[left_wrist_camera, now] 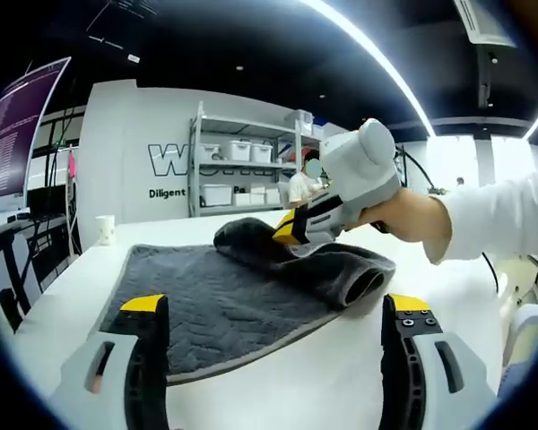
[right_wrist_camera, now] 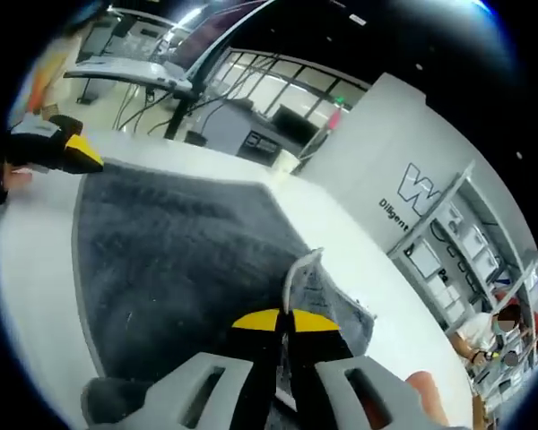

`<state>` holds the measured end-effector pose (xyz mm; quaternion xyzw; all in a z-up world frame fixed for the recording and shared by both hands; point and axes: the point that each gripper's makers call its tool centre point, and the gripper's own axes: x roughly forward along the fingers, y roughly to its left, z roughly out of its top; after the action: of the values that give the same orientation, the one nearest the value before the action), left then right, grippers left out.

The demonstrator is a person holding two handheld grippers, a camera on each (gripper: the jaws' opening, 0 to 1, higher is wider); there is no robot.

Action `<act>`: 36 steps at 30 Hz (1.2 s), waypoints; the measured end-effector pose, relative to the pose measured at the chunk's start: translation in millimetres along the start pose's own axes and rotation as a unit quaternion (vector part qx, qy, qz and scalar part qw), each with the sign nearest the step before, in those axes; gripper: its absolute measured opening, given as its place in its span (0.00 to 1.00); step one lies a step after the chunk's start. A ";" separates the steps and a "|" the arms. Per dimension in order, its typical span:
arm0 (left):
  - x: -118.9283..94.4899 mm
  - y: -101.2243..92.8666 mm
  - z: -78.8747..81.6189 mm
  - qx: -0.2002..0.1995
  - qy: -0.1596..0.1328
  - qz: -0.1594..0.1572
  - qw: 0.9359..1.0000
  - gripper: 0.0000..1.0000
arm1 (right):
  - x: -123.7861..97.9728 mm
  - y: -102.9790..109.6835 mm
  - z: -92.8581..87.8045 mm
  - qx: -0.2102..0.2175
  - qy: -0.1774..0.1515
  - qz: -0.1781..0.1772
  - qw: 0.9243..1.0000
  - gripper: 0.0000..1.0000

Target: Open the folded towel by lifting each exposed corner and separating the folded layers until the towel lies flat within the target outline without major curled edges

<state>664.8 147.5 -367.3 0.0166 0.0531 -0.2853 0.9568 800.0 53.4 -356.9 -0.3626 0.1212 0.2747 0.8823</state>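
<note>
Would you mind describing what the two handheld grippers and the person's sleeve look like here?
Both grippers have light grey moulded bodies, black jaws and yellow tips. The left gripper shows screw heads on one jaw. The right gripper, seen in the left gripper view, has a rounded, bulky grey housing. The hand on it comes out of a white sleeve.

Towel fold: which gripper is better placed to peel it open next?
Right. The right gripper is shut on the towel at its folded layer, while the left gripper sits open at the flat near edge, gripping nothing.
</note>
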 end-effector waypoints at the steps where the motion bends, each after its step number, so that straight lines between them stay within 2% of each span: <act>1: 0.0 0.4 -0.3 0.001 0.001 0.001 1.000 0.98 | -2.8 -7.8 -1.4 -0.002 0.001 -0.006 1.000 0.00; 11: -0.5 0.6 -3.1 0.004 0.005 0.003 1.000 0.98 | -18.1 -50.1 -12.3 -0.019 0.013 -0.045 0.999 0.00; 18: -0.6 0.0 -4.8 0.004 0.008 0.004 1.000 0.98 | -22.7 -70.1 -20.1 -0.022 0.024 -0.064 0.997 0.00; 30: -0.2 0.3 -4.8 0.006 0.008 0.004 1.000 0.97 | -30.6 -112.5 -47.8 -0.026 0.050 -0.109 0.993 0.00; 36: 0.6 0.4 -5.4 0.008 0.010 0.005 1.000 0.97 | -36.5 -126.6 -57.6 -0.020 0.057 -0.124 0.991 0.00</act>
<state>665.1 147.8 -372.7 0.0271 0.0603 -0.2811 0.9574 841.7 -76.0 -310.0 -0.4069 0.1199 0.1447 0.8939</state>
